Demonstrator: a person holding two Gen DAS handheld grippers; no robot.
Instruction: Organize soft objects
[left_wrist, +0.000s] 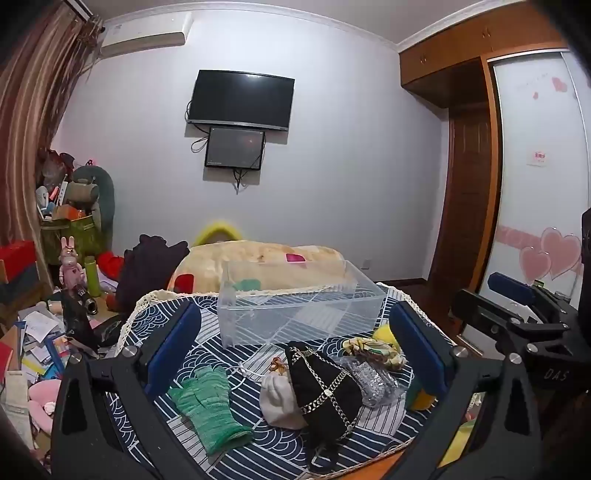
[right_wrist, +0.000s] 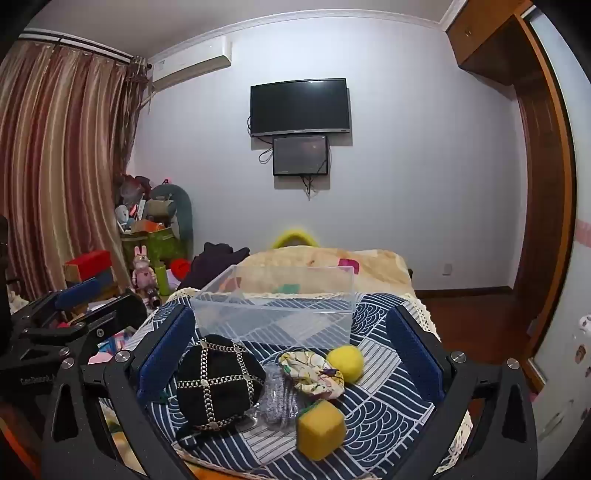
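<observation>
A clear plastic bin stands empty on a blue patterned cloth. In front of it lie a green knit glove, a white pouch, a black chain-trimmed hat, a silver glittery piece, a floral scrunchie, a yellow ball and a yellow sponge cube. My left gripper is open above the glove and hat. My right gripper is open above the hat and sponge. Both are empty.
Behind the bin is a cream blanket on a bed. Left of the table is clutter: papers, a pink rabbit figure, a green bottle. A TV hangs on the far wall. A wardrobe stands at right.
</observation>
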